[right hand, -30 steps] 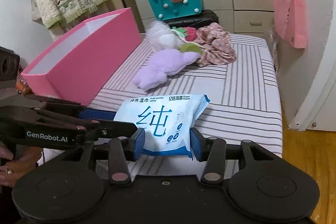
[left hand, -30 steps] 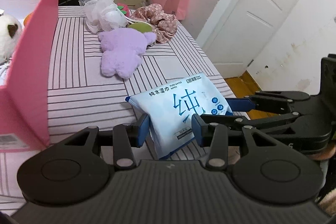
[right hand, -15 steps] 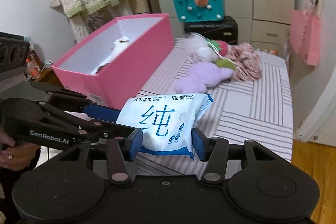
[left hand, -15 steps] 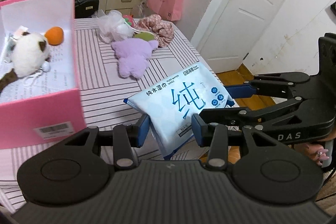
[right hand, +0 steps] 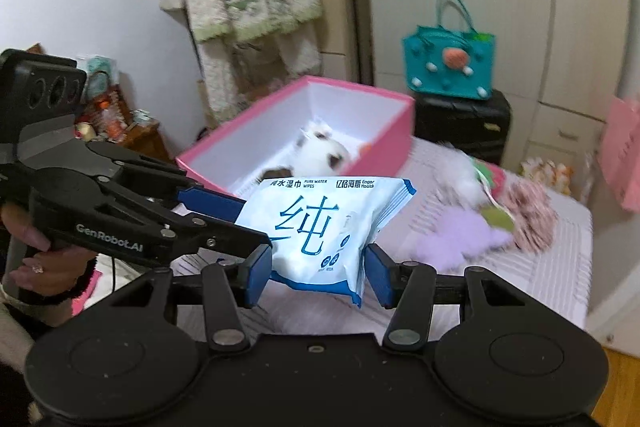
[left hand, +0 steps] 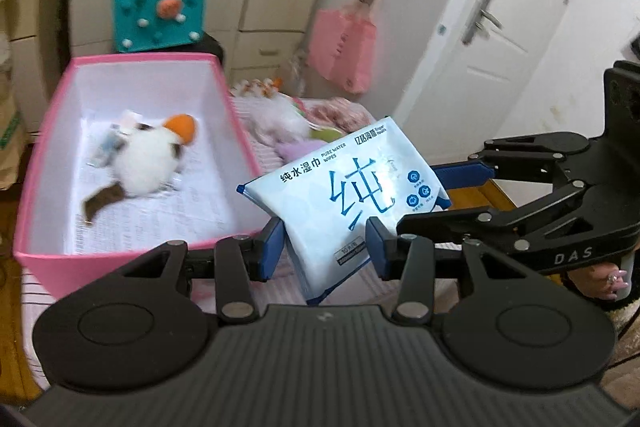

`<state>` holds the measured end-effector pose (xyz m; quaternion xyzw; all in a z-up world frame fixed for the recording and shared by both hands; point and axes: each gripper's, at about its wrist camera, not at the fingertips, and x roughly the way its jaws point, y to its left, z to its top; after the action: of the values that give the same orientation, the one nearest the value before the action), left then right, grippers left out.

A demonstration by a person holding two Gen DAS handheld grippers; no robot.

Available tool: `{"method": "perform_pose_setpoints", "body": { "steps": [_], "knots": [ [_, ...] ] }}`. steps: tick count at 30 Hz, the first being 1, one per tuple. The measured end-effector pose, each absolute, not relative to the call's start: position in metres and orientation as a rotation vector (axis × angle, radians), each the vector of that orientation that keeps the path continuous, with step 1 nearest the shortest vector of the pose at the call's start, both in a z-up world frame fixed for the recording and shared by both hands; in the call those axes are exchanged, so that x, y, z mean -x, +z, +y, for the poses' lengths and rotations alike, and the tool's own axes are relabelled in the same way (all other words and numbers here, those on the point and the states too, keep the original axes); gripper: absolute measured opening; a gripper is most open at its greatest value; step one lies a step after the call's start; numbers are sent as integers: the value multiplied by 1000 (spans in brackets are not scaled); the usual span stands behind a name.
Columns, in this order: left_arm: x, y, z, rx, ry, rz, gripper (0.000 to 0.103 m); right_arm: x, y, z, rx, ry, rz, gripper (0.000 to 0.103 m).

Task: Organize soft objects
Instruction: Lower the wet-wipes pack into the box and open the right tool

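Striped bed (right hand: 552, 267) | pink box (left hand: 40, 163) holds white plush toy (left hand: 148, 163) | wipes pack (left hand: 344, 195) aloft beside box, clamped between left gripper (left hand: 322, 247) and right gripper (right hand: 318, 277), right jaws closing on pack.

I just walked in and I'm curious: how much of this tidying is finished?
Partly done. A white plush toy and an orange ball already lie in the pink box. In hand: the wet wipes pack, held above the bed between the left tool and right tool. Left on the striped bed: a purple plush, a white puff and a floral cloth.
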<state>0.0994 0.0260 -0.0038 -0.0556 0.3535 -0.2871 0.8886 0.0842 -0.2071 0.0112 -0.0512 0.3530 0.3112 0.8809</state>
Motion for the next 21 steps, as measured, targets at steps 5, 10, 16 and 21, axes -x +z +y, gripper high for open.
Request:
{"method": "perform_pose_setpoints", "body": {
  "steps": [5,10,16,21],
  "knots": [
    [-116,-2,54,125,-496,728,43,-108,10,-183,91,715,721,41],
    [-137,0,79,118,-418,735,44,-138,5,-157,84,779,740,35],
    [-175,-10,97,78,-392,826,44,-170,-9,-125,84,802,814,35],
    [-198,-19,94,-17,-395,902,44,-194,-22,-108,86,786,907,36]
  ]
}}
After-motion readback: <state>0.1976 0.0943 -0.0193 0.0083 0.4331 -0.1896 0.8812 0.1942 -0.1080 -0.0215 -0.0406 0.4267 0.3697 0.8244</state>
